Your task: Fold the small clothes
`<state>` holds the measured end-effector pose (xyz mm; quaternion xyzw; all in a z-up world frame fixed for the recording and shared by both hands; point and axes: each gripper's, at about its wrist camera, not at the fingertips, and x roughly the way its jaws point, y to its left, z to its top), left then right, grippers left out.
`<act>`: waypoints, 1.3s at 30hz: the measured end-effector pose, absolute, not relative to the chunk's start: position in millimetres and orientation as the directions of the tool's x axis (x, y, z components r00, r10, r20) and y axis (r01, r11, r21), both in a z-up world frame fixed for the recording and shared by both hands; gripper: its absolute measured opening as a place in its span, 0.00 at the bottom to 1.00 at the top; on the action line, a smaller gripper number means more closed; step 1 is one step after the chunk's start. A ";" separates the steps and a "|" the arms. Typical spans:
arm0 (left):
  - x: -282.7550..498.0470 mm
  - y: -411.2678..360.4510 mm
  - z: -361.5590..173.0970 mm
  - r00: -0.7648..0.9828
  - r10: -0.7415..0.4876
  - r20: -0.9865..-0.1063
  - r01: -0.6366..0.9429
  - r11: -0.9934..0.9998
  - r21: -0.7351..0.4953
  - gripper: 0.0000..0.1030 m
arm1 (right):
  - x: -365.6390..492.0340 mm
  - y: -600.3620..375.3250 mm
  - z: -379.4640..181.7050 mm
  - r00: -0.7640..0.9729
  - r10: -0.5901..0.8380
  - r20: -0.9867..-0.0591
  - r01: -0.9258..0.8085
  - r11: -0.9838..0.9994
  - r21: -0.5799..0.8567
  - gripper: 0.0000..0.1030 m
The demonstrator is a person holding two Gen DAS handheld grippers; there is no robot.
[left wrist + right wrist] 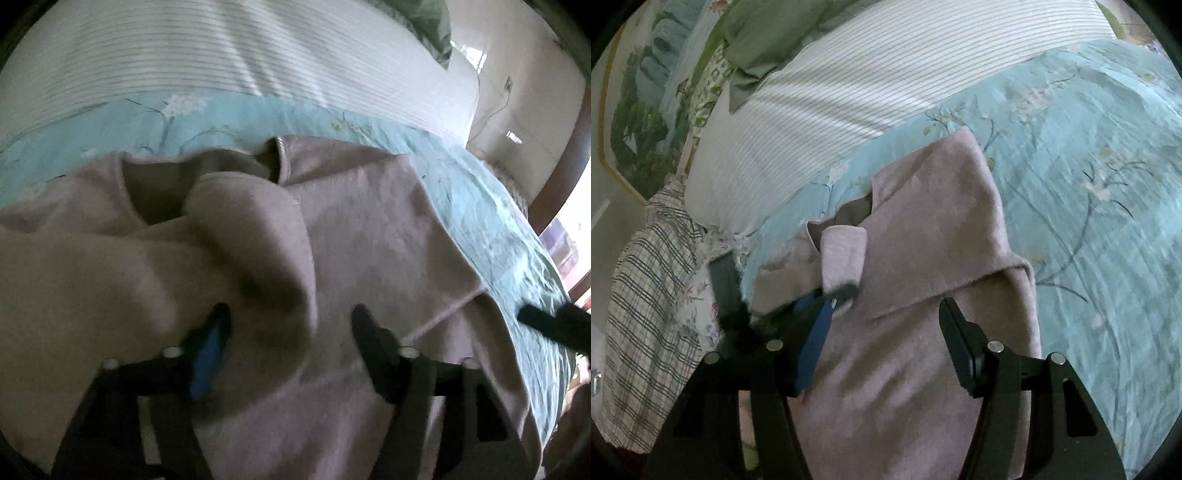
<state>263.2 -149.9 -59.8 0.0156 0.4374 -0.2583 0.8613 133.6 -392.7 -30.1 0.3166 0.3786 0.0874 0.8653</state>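
A small mauve-pink sweater (351, 229) lies on a light blue floral bedspread (221, 122). Its neckline faces away and one sleeve is folded over the body; the cuff (844, 254) lies near the collar. My left gripper (290, 317) is open, jaws wide apart, low over the folded sleeve, holding nothing. My right gripper (886, 306) is open too, over the sweater's (923, 240) lower body. In the right wrist view the left gripper's fingertips (846, 293) show just below the cuff. In the left wrist view a dark finger (546, 325) of the right gripper shows at the right edge.
A white striped pillow or sheet (849, 85) lies beyond the sweater. Green bedding (768, 40) and a plaid cloth (646, 295) are to the left. The bedspread (1089, 166) spreads open to the right. A floor (524, 88) and wooden frame lie off the bed's right edge.
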 end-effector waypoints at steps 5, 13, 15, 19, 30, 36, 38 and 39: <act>224.8 -96.0 -42.8 0.532 -0.401 -0.746 0.415 0.891 -0.183 0.73 | 172.0 -367.6 -36.4 0.651 0.446 -0.614 0.029 0.794 0.607 0.60; 200.6 41.1 -49.8 0.641 -0.132 -0.756 -0.012 0.983 -0.182 0.73 | 249.9 -321.7 -64.3 0.580 0.473 -0.663 -0.001 0.814 0.581 0.60; 194.1 62.7 -58.4 0.641 -0.064 -0.765 -0.102 0.981 -0.167 0.73 | 265.2 -317.6 -75.6 0.569 0.470 -0.675 0.015 0.815 0.580 0.57; 199.2 74.0 -75.4 0.599 -0.079 -0.797 -0.135 0.971 -0.198 0.71 | 280.5 -312.3 -85.1 0.548 0.496 -0.673 0.025 0.795 0.606 0.06; 233.8 69.1 -79.5 0.604 -0.066 -0.794 -0.129 0.975 -0.180 0.67 | 208.2 -400.3 -21.1 0.770 0.339 -0.540 0.077 0.791 0.607 0.06; 240.5 82.6 -76.5 0.605 -0.062 -0.794 -0.160 0.967 -0.197 0.63 | 195.8 -416.7 -71.8 0.707 0.319 -0.632 0.197 0.769 0.609 0.06; 241.2 88.9 -73.6 0.613 -0.073 -0.786 -0.168 0.961 -0.220 0.63 | 192.5 -414.4 -67.9 0.715 0.317 -0.624 0.186 0.773 0.606 0.06; 240.0 89.2 -71.3 0.622 -0.077 -0.779 -0.166 0.960 -0.227 0.63 | 191.9 -412.7 -63.2 0.724 0.316 -0.614 0.175 0.776 0.606 0.06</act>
